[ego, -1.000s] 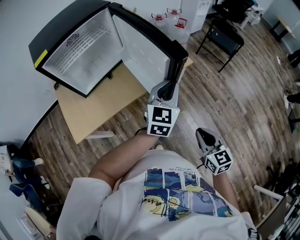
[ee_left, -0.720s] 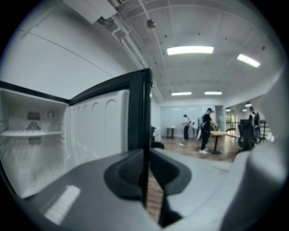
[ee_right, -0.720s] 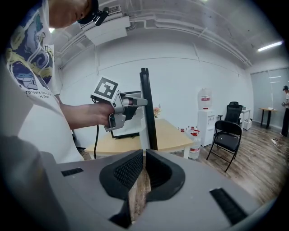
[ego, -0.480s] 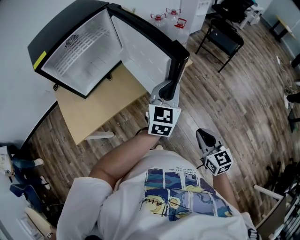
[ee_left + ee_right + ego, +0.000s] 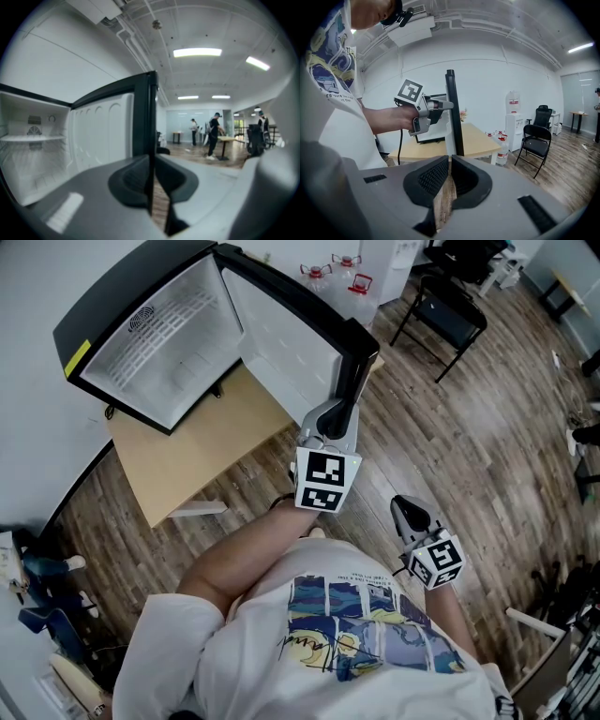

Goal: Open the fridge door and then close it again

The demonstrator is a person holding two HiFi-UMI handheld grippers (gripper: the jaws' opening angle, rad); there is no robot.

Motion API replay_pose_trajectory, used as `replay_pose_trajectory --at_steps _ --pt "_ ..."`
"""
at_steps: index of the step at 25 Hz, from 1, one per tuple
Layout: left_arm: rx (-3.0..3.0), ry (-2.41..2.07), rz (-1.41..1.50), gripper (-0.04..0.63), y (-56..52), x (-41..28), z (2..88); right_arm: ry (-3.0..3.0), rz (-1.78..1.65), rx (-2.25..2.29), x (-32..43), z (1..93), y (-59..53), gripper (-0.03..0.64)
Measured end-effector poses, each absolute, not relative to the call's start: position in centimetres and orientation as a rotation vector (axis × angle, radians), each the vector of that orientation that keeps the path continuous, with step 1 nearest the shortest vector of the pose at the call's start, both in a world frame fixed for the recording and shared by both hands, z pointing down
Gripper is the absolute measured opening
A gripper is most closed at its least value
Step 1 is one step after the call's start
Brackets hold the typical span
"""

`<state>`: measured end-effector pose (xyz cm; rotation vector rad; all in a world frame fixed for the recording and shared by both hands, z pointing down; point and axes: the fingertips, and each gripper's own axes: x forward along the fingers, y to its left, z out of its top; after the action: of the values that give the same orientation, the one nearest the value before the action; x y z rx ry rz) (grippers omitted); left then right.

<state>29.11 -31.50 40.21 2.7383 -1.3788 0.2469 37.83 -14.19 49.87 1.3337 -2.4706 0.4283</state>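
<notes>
Leftmost in the head view, the fridge (image 5: 150, 343) sits on the table (image 5: 197, 451) with its fridge door (image 5: 281, 338) swung wide, so we judge the closing half is what remains.

At the door's free edge is the left hand-held gripper (image 5: 341, 416). Its jaws are drawn to a thin slit with nothing visible between them, and the tips rest against that edge. We cannot tell whether they nip a lip of it.

Further right, the right hand-held gripper (image 5: 403, 506) hangs well apart over the floor, its jaws nearly together and empty.

We see two risks. With so little purchase, the tips may slide off the edge as the door turns. A hard push could also slam the door or nudge the fridge along the table.

The left gripper view alone shows the white inner liner and the shelf inside, with the door's black edge (image 5: 143, 112) dead ahead. Only the right gripper view shows the door edge-on (image 5: 453, 117), with the left hand-held gripper (image 5: 447, 105) meeting it from the fridge side. The head view hides that contact.
</notes>
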Motion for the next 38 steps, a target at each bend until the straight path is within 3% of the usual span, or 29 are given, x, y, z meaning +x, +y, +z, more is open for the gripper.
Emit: replay_pose_trajectory --at_steps 38 --pt "2.668 -1.455 0.218 0.048 -28.4 23.7 40.1 -2.525 0.415 1.189 34.3 50.1 -13.7 0.026"
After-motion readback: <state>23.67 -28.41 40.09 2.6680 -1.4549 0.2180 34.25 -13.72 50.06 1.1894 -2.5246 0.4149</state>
